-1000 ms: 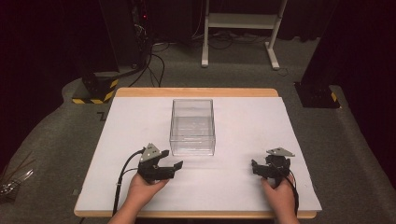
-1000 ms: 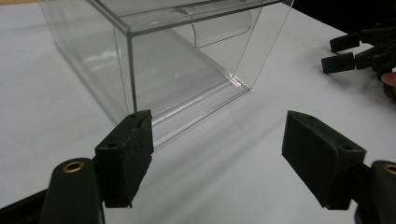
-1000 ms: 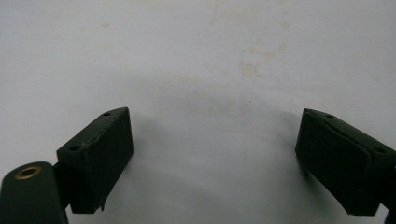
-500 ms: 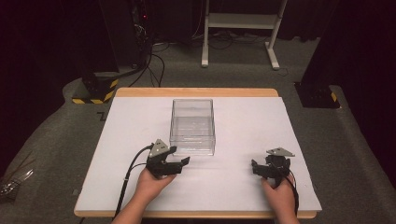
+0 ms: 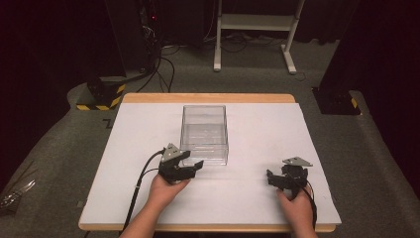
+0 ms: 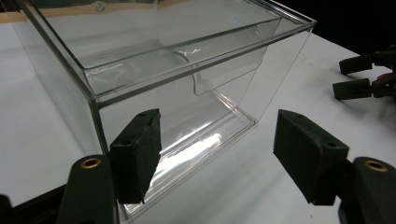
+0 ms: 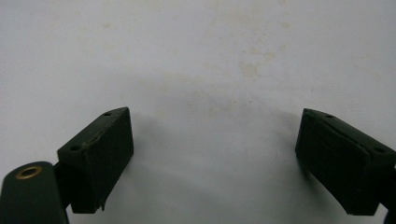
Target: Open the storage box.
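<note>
The left tool (image 6: 215, 154) gapes wide, close to a clear box (image 6: 163, 84) on the white counter (image 6: 289, 88); the other tool (image 6: 369, 77) lies far right.

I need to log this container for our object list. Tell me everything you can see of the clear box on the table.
The clear box is a rectangular container of transparent, glossy plastic, standing upright on the white table top near its middle. It looks empty. A clear lid or inset tray sits in its top, with a curved tab hanging inside. The left gripper is open at its near left corner, one jaw in front of the wall; contact cannot be told.
</note>
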Demonstrator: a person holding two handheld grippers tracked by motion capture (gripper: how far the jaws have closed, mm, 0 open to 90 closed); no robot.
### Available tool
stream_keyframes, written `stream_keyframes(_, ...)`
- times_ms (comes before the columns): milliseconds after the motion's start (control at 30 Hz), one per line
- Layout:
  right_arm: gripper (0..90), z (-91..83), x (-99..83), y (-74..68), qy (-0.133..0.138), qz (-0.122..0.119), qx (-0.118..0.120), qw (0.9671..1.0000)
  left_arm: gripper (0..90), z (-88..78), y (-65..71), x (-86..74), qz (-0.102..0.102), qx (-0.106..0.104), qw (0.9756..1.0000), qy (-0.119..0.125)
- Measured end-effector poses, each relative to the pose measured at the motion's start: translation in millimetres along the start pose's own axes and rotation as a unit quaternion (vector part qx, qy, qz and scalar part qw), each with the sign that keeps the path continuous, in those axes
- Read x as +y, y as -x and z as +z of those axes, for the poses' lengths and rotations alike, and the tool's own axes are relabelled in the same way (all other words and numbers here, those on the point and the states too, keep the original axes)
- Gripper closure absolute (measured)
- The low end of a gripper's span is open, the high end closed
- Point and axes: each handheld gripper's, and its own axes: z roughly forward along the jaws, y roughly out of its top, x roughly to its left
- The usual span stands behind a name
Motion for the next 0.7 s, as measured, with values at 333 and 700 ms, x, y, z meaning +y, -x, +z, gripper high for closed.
stream_keyframes(333, 11.4, 0.0, 0.0, 0.0, 0.000, -0.001, 0.000, 1.0000, 41.7, 7.4, 4.0, 8.3, 0.006, 0.007, 0.9999, 0.013)
stream_keyframes(700, 11.5, 0.0, -0.1, 0.1, 0.001, -0.002, 0.000, 1.0000, 59.0, 10.4, -1.8, 7.5, 0.015, 0.006, 0.9996, 0.023)
